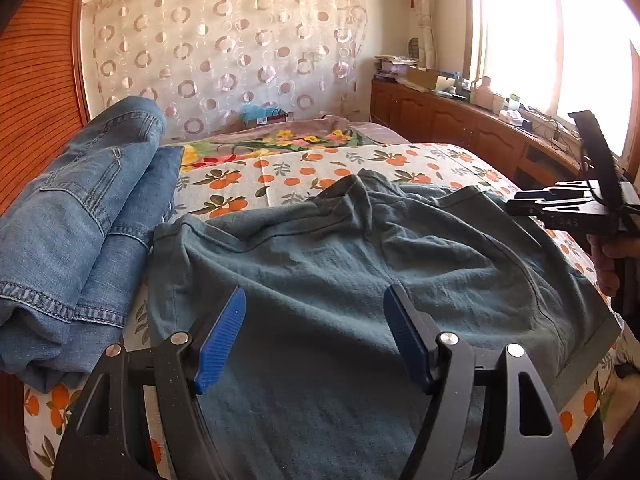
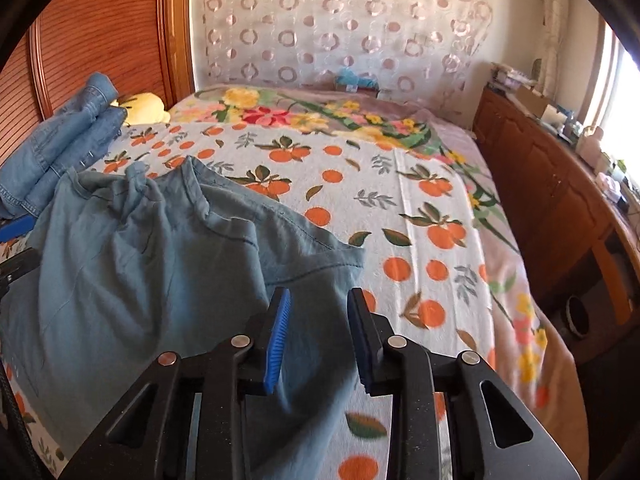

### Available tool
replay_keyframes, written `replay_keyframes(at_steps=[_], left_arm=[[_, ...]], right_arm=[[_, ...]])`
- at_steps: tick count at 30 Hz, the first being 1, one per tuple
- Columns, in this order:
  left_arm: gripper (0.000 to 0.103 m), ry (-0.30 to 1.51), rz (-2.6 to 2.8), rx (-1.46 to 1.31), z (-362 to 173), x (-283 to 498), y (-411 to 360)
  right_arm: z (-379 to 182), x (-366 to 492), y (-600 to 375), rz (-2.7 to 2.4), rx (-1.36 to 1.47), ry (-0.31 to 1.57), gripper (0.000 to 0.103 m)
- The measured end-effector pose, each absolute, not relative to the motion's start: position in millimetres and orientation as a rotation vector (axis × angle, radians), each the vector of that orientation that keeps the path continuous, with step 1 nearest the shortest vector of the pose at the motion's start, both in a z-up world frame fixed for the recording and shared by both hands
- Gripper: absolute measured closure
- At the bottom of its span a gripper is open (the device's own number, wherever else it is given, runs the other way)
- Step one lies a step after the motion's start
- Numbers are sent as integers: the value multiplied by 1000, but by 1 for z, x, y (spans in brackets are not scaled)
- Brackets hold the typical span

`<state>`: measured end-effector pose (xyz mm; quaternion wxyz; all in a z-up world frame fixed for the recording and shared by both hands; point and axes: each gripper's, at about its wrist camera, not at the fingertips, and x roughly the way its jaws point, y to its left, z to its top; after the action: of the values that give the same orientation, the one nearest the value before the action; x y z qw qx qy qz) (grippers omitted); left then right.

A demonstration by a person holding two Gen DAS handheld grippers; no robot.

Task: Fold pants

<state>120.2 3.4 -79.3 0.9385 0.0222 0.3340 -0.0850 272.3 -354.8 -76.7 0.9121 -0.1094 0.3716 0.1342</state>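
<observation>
Grey-blue pants [image 1: 360, 264] lie rumpled on the orange-print bedspread [image 1: 304, 168], waistband toward the far side. They also show in the right wrist view [image 2: 152, 264]. My left gripper [image 1: 314, 340] is open and hovers over the near middle of the pants, with nothing between its blue pads. My right gripper [image 2: 318, 344] is open above the pants' right edge, empty. It also shows at the right edge of the left wrist view [image 1: 560, 208]. A tip of the left gripper's blue pad shows at the far left of the right wrist view [image 2: 16, 227].
Folded blue jeans [image 1: 80, 232] lie stacked at the left by the wooden headboard [image 1: 36, 100]. They also show in the right wrist view [image 2: 60, 148]. A floral blanket [image 2: 320, 116] covers the far bed. A wooden cabinet [image 2: 560, 200] with clutter runs along the right under the window.
</observation>
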Motion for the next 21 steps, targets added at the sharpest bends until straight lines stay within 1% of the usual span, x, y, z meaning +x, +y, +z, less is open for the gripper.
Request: replay_keyframes(at_steps=[5,6,7,8,9,13,18,21], left_arm=[[31,672,-167,38,-80,120,4],[31,674,-167,39,-80,120,4],[31,676,-166,40,-81,120,3],[31,678,-165,42,-81,120,3],[31,680,-167,44,-82,121,2],[31,680,-166,44,-82,121,3],[31,686,-163,43,-83,121,2],[31,689,-160,44,-83,123,2]], right_arm=[[-84,303,-348,273,-272,824,76],[-85,306,-344,272,-283,825,78],[-83,309,-341,274,-293,825,82],[-83,310,-339,276,-307,828,95],[-84,312,-337,276,-320,828,100],[-80,315,-335,262,-348,789,102],[-67,317,-356,149,-255,709,102],[-74,325,-367,107,-225,742,102]])
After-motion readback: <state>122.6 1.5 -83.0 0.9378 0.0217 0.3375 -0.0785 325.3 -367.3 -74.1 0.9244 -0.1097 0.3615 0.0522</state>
